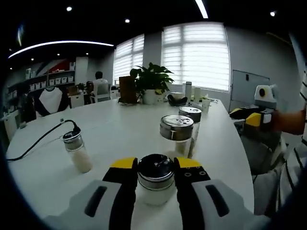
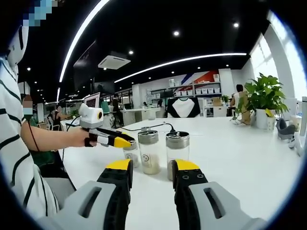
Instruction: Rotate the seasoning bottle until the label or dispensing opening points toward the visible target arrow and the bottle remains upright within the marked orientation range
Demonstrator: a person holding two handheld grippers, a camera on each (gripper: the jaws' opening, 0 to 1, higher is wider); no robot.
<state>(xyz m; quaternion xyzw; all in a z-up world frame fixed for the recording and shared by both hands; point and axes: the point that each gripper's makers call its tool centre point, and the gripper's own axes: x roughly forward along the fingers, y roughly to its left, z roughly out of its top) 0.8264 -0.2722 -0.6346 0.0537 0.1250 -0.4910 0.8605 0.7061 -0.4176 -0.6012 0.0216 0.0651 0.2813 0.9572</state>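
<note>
L gripper (image 1: 156,175) jaws clamp, seemingly touching, upright seasoning bottle (image 1: 155,184); R gripper (image 2: 152,175) jaws apart, holding nothing

Left hand-held gripper (image 1: 156,178) jaws clamp either side; right hand-held gripper (image 2: 151,177) jaws stand apart.
</note>
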